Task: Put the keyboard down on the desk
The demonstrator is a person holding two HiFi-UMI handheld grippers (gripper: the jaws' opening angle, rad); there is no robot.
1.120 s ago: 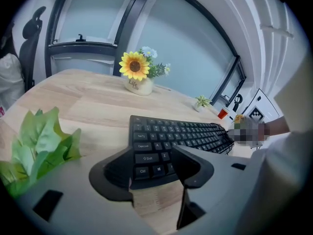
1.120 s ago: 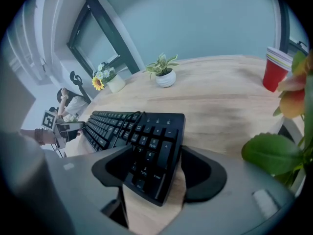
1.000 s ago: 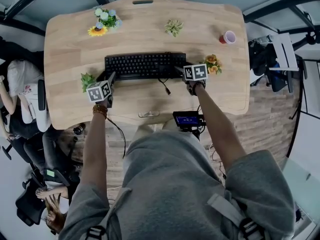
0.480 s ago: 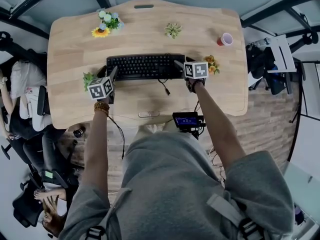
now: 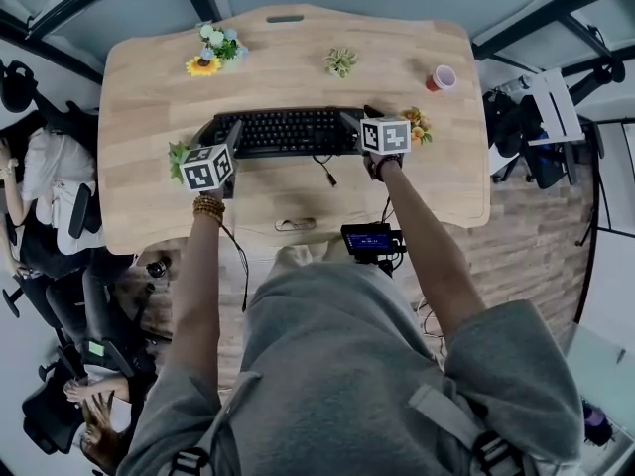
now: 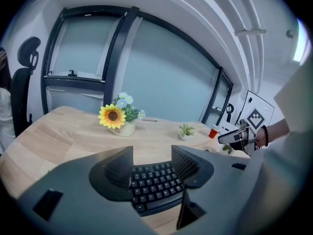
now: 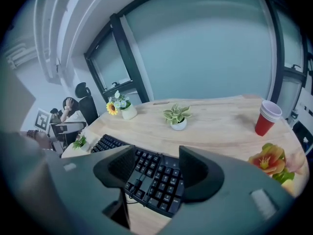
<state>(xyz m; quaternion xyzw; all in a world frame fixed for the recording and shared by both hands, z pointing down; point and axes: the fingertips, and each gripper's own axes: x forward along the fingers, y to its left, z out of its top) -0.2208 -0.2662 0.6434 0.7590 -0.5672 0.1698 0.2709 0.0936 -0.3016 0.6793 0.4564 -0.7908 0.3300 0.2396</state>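
Note:
A black keyboard [image 5: 283, 132] lies flat on the wooden desk [image 5: 298, 58], its cable [image 5: 327, 172] trailing toward the near edge. My left gripper [image 5: 218, 137] hangs over the keyboard's left end, jaws open, with nothing between the pads. In the left gripper view the keyboard [image 6: 154, 187] shows beyond the gap of the left gripper [image 6: 152, 160]. My right gripper [image 5: 359, 117] is over the keyboard's right end. Its jaws have just been closing a little but stand open and empty. Through the right gripper [image 7: 156, 165] I look down on the keys [image 7: 151, 180].
A sunflower pot [image 5: 210, 48], a small succulent [image 5: 340, 61] and a red cup [image 5: 441, 77] stand at the back of the desk. Orange flowers [image 5: 417, 125] sit by the keyboard's right end, a small green plant [image 5: 179, 157] by its left. Office chairs stand at the left.
Both grippers have lifted up off the keyboard's ends. The keyboard stays flat on the desk.

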